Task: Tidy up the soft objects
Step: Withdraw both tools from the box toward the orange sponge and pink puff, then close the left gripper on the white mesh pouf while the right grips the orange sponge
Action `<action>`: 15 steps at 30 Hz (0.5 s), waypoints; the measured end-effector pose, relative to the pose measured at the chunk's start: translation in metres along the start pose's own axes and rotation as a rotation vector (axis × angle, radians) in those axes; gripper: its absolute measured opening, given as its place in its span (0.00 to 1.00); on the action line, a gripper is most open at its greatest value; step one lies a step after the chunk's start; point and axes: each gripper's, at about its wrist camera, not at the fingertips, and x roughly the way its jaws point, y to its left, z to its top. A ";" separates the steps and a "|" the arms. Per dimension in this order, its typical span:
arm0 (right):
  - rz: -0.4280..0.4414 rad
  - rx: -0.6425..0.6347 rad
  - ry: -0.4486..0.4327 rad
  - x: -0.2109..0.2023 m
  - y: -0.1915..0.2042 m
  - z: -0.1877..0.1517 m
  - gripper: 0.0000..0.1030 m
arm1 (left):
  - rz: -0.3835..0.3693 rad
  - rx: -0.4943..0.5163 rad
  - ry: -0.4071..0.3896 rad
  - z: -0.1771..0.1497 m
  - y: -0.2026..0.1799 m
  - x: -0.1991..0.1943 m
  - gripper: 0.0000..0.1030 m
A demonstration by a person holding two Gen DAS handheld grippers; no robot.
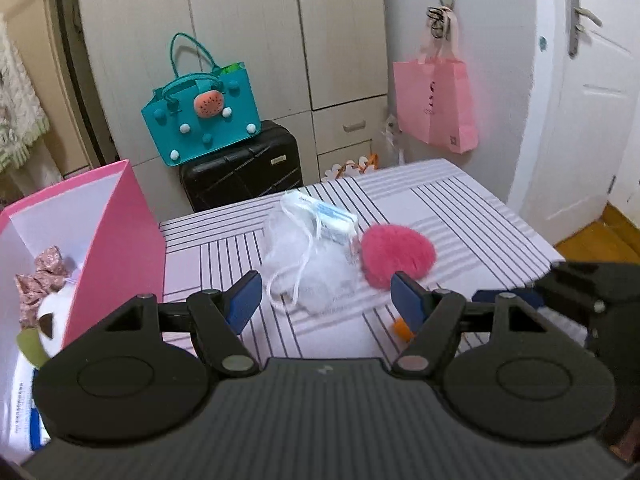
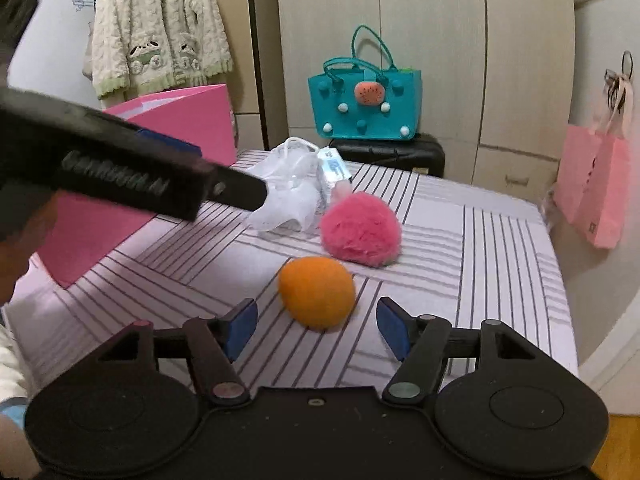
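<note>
A fluffy pink ball lies on the striped table. Beside it sits a white mesh pouch with a small packet in it. My left gripper hovers open just in front of the pouch, nothing between its blue pads. An orange ball rests nearer the front; only a sliver of the orange ball shows in the left wrist view. My right gripper stands open close behind that ball, its pads apart from it. The left gripper's body crosses the right wrist view at upper left.
An open pink box stands at the table's left, holding a floral cloth and a white plush toy. Behind the table are a black suitcase, a teal bag, wardrobe doors and a hanging pink bag.
</note>
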 end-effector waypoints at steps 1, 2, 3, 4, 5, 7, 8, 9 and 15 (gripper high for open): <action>0.000 -0.007 -0.011 0.001 0.000 0.000 0.69 | 0.003 -0.013 -0.002 0.001 0.002 0.005 0.68; 0.002 -0.008 -0.017 0.002 -0.001 0.000 0.69 | 0.007 -0.024 -0.003 0.002 0.003 0.009 0.68; 0.004 -0.006 -0.021 0.002 -0.003 0.001 0.69 | 0.008 -0.032 -0.007 0.003 0.005 0.014 0.68; 0.007 -0.007 -0.021 0.004 -0.004 0.003 0.69 | 0.009 -0.037 -0.010 0.004 0.006 0.018 0.68; 0.005 -0.014 -0.014 0.005 -0.004 0.004 0.69 | 0.014 -0.042 -0.009 0.005 0.007 0.023 0.68; -0.002 -0.026 0.007 0.009 -0.003 0.006 0.69 | 0.026 -0.055 -0.008 0.008 0.008 0.032 0.68; 0.000 -0.028 0.022 0.011 -0.003 0.007 0.69 | 0.031 -0.064 -0.006 0.009 0.008 0.037 0.68; 0.006 -0.024 0.034 0.013 -0.003 0.007 0.69 | 0.034 -0.070 0.000 0.010 0.008 0.041 0.68; 0.041 0.026 0.041 0.016 -0.007 0.005 0.67 | 0.075 -0.097 0.026 0.011 0.009 0.065 0.66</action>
